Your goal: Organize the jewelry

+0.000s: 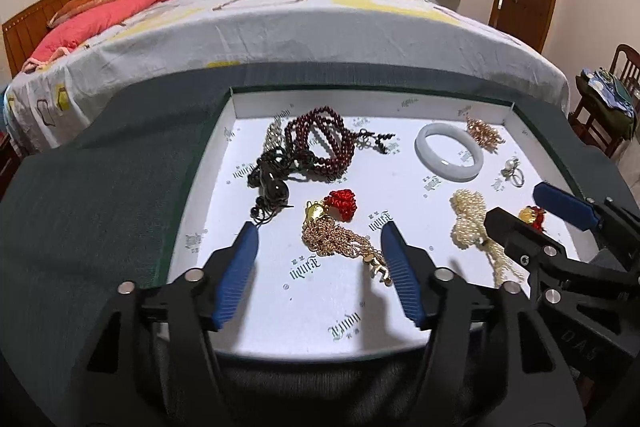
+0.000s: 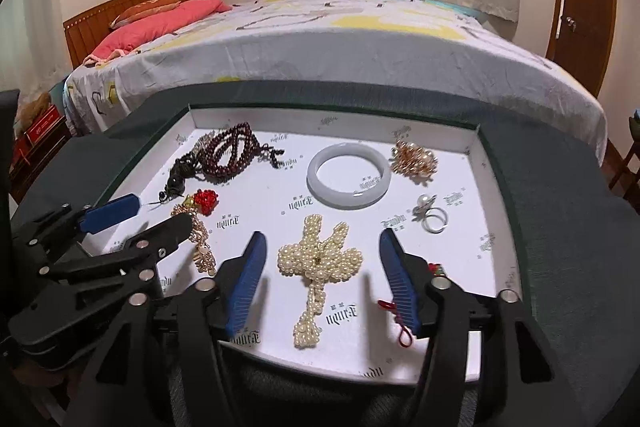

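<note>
Spread-jawed, the left hand-held gripper (image 1: 318,239) straddles a gold chain (image 1: 340,241) and the right hand-held gripper (image 2: 320,247) a pearl cluster (image 2: 320,259) in the white tray (image 2: 496,227), where dangling strands risk snagging.

Lying loose in white tray (image 1: 240,107) with green rim: dark red bead strand (image 1: 320,141) coiled at back left, black beads (image 1: 268,183) touching it; pale jade bangle (image 2: 349,179) lying flat at back centre; gold chain with red knot (image 1: 340,227) sprawling front left; pearl cluster (image 2: 320,259) spreading front centre; pearl ring (image 2: 430,213) sitting right.
</note>
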### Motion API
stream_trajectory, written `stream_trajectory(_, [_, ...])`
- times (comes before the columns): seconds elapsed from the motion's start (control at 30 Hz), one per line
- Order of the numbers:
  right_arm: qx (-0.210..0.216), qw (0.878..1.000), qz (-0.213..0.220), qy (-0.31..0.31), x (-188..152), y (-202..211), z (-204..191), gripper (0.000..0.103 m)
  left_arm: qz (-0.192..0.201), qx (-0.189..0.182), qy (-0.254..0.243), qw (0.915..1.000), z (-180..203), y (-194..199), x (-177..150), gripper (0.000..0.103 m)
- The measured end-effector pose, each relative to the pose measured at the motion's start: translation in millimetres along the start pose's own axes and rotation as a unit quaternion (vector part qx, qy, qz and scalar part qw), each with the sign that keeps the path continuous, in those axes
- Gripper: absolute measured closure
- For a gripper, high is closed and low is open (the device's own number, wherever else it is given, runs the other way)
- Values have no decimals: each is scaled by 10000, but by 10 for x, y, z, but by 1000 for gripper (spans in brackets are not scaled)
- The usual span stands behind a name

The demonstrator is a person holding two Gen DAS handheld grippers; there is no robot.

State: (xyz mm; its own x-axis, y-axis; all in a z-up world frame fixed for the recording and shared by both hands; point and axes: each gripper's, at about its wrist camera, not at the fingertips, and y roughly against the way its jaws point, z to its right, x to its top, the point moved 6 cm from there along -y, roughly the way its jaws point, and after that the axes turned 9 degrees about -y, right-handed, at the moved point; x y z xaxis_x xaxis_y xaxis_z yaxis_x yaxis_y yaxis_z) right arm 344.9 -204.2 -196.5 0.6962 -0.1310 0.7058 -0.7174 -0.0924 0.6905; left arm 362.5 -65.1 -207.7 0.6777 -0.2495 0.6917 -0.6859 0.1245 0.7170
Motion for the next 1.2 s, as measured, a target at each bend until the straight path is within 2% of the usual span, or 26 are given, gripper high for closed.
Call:
stream_trajectory(0.07, [-39,10000,65,-3,5,94,12,38,77,103,-17,9999,-3,120,4,31])
stream_trajectory(0.17, [-136,9997,182,-50,-23,297,60,31,164,172,46,9997,-22,329,-21,26])
stream_trajectory(0.53, [-329,9983,438,-221,-238,1111,204,24,459,468,-19,9978,78,1245,-271,14])
stream_trajectory(0.9, [-483,9948,895,-67,-338,1949,184,20,1008,817,183,9914,-4,2234,-403,9])
stream_trajectory(1.2, [-458,9918,1192,-81,-333,2350,156,20,1297,838,259,9877,23,2670,-482,9])
